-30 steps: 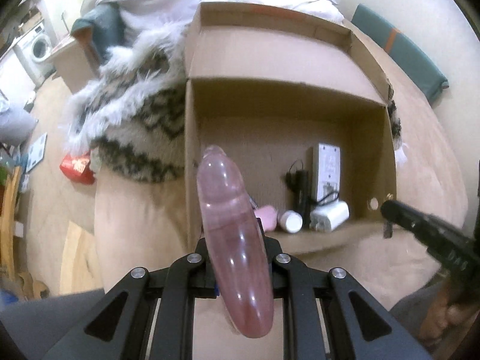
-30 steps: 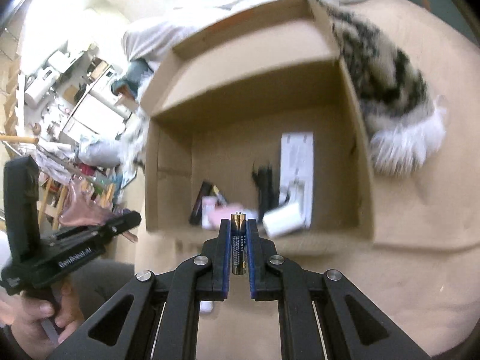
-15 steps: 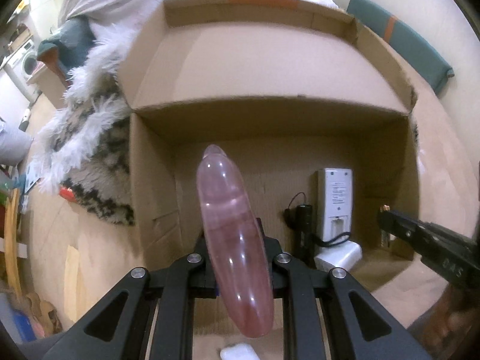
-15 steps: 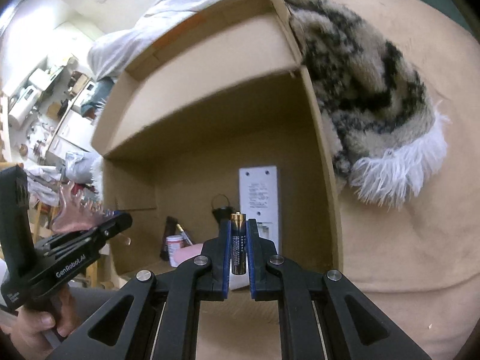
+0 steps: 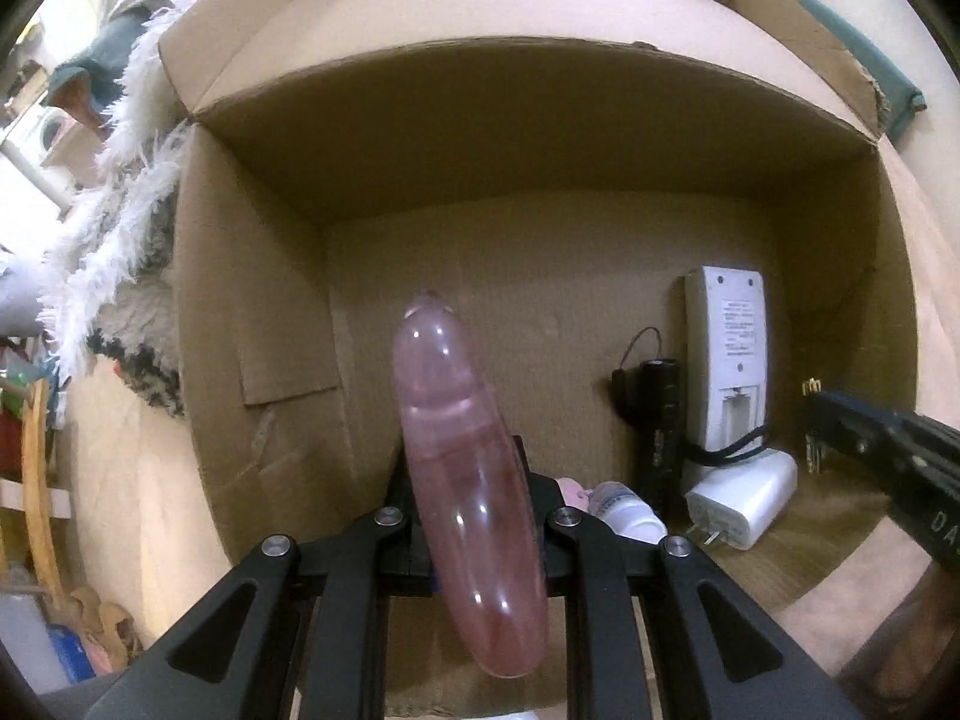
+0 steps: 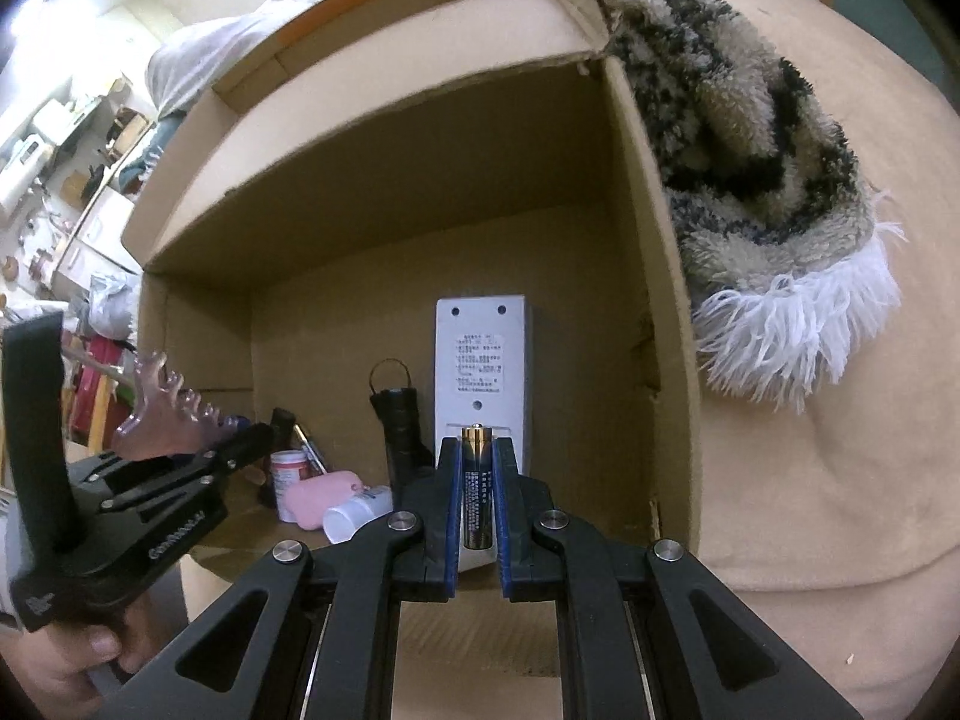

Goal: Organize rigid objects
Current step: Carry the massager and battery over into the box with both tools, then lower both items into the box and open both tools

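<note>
Left tool [image 5: 474,516] grips hair claw [image 5: 468,468], right tool [image 6: 477,504] battery [image 6: 477,486], inside box [image 6: 648,312] rim.

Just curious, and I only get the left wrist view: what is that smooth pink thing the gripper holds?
Observer: Side on, in the right wrist view, it is a translucent pink hair claw clip with teeth.
Operator: And the other gripper?
Observer: The right gripper is shut on a battery, gold end forward.
Operator: Anything hidden behind the clip?
Observer: A small jar with a red label, standing inside the cardboard box.
</note>
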The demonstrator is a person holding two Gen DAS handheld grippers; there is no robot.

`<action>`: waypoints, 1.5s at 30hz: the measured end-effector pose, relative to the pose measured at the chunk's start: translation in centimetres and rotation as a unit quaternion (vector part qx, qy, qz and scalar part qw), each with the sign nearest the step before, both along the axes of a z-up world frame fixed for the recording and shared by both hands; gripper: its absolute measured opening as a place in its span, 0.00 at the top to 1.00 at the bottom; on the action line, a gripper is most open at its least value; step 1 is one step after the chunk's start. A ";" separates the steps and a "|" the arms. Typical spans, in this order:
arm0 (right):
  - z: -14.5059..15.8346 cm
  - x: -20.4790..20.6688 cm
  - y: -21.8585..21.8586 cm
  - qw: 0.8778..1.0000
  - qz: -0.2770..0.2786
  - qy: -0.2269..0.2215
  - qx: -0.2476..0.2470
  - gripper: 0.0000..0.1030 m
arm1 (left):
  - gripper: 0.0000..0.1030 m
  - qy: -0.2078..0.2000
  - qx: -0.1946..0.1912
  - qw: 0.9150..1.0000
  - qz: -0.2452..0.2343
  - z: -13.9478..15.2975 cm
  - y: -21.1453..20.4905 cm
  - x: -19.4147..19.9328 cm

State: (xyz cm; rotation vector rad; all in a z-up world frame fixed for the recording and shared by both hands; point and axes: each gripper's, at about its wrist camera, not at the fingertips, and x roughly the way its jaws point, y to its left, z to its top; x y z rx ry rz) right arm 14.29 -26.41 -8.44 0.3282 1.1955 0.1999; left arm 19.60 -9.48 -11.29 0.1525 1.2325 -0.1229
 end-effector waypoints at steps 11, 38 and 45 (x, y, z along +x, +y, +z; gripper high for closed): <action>-0.7 0.2 0.4 1.000 0.001 0.007 -0.006 0.89 | 0.85 0.000 0.011 1.000 -0.005 -0.8 -1.4 0.1; 2.0 0.2 -0.3 0.998 0.000 -0.049 0.040 0.38 | 0.31 -0.025 -0.020 0.999 -0.003 1.1 -0.7 -1.7; 2.8 0.0 -1.0 0.997 -0.015 -0.058 0.053 0.38 | 0.31 -0.038 -0.027 0.999 0.000 3.1 0.6 -2.8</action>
